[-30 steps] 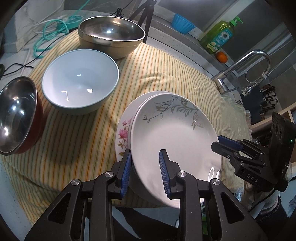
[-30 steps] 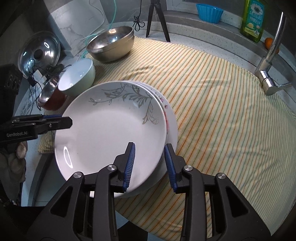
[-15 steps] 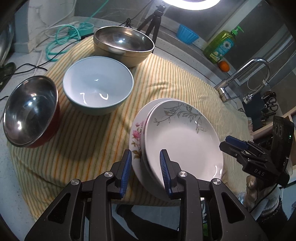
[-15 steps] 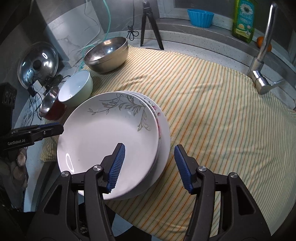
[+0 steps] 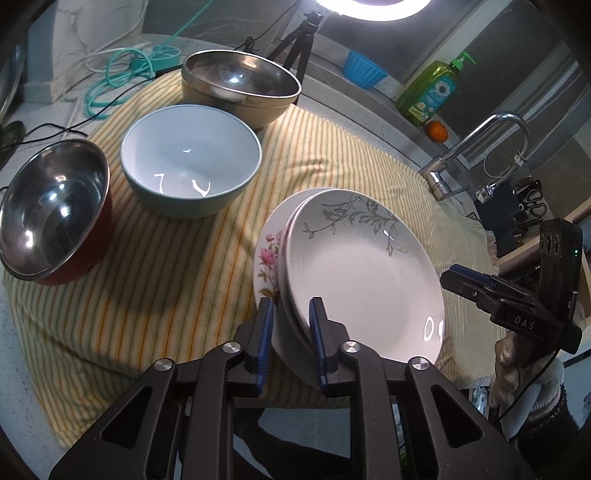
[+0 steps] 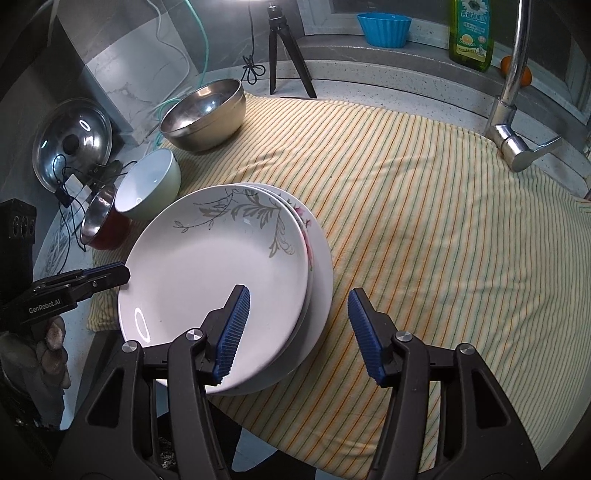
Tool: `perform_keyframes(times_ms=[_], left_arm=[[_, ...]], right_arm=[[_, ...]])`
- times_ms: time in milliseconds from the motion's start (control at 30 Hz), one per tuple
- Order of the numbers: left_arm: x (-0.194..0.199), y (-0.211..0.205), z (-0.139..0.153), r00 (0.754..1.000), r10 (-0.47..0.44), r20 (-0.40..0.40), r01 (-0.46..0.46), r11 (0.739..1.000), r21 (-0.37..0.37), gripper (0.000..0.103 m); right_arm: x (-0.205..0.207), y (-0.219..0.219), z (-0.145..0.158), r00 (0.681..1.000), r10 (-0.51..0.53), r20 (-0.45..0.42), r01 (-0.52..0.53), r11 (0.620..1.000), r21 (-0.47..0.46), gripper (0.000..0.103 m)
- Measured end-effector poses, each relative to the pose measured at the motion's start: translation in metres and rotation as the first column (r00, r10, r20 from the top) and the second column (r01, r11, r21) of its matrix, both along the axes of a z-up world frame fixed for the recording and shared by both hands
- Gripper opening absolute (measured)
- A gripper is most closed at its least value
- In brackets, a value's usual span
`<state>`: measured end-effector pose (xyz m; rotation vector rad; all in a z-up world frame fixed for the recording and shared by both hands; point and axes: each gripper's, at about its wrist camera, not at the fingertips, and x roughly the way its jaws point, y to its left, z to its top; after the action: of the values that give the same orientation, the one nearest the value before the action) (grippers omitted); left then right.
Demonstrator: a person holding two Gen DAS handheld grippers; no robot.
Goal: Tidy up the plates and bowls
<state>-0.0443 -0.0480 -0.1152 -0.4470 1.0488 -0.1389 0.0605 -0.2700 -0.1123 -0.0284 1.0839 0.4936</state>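
A stack of white plates lies on the striped cloth, a grey-leaf plate (image 5: 362,266) (image 6: 221,273) on top and a pink-flower plate (image 5: 267,258) (image 6: 321,266) under it. My left gripper (image 5: 291,332) (image 6: 123,275) is closing, and its blue pads clamp the stack's near rim. My right gripper (image 6: 299,332) (image 5: 452,275) stands open astride the opposite rim, its pads clear of the plates. Behind the stack are a pale blue bowl (image 5: 190,158) (image 6: 151,184), a large steel bowl (image 5: 240,85) (image 6: 203,114) and a red-sided steel bowl (image 5: 51,210) (image 6: 101,225).
The yellow striped cloth (image 6: 424,221) covers the counter, and the stack overhangs its front edge. A faucet (image 6: 513,110) (image 5: 476,147) rises at the right. A soap bottle (image 5: 432,92), a blue cup (image 6: 384,27) and a tripod (image 6: 284,55) stand behind. A pot lid (image 6: 70,144) and cables lie at the left.
The right gripper's jaws have spread wide and let go of the plate rim. The left gripper's jaws have narrowed onto the stack's rim. Both views have drawn back slightly.
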Motion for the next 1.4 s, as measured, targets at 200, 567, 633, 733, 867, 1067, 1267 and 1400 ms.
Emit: perform_keyframes(times_ms=[200,567,633,733,867,1067,1267,1400], left_arm=[[-0.001,-0.004,-0.002,1.000,-0.015,0.011,0.015,1.000,0.010,0.014],[-0.001,0.005,-0.002,1.000,0.006,-0.013,-0.007,0.999,-0.040,0.014],[-0.001,0.012,0.003,1.000,0.018,-0.010,-0.019,0.999,-0.044,0.017],[0.000,0.024,0.008,0.999,0.036,-0.007,-0.036,0.998,-0.055,0.034],[0.006,0.041,0.020,0.999,0.050,0.011,-0.050,0.998,-0.026,0.038],[0.021,0.078,0.037,0.995,0.084,0.047,-0.083,0.996,-0.009,0.049],[0.048,0.112,0.048,0.992,0.101,0.069,-0.101,0.995,-0.001,0.052],[0.073,0.137,0.049,0.992,0.109,0.062,-0.107,0.994,-0.038,0.052]], right_arm=[[0.000,0.002,-0.001,1.000,0.004,-0.004,-0.004,1.000,-0.002,0.058],[0.005,0.001,0.005,1.000,-0.019,-0.003,0.019,0.999,0.034,0.058],[0.009,0.002,0.007,1.000,-0.031,-0.006,0.031,0.998,0.051,0.063],[0.014,0.005,0.012,0.999,-0.038,-0.004,0.038,0.996,0.083,0.076],[0.019,0.016,0.020,0.999,-0.039,0.005,0.038,0.994,0.103,0.076],[0.031,0.043,0.032,0.999,-0.036,0.029,0.032,0.993,0.118,0.077],[0.048,0.069,0.043,0.999,-0.032,0.043,0.026,0.990,0.137,0.077],[0.063,0.089,0.050,0.998,-0.031,0.045,0.024,0.987,0.160,0.077]])
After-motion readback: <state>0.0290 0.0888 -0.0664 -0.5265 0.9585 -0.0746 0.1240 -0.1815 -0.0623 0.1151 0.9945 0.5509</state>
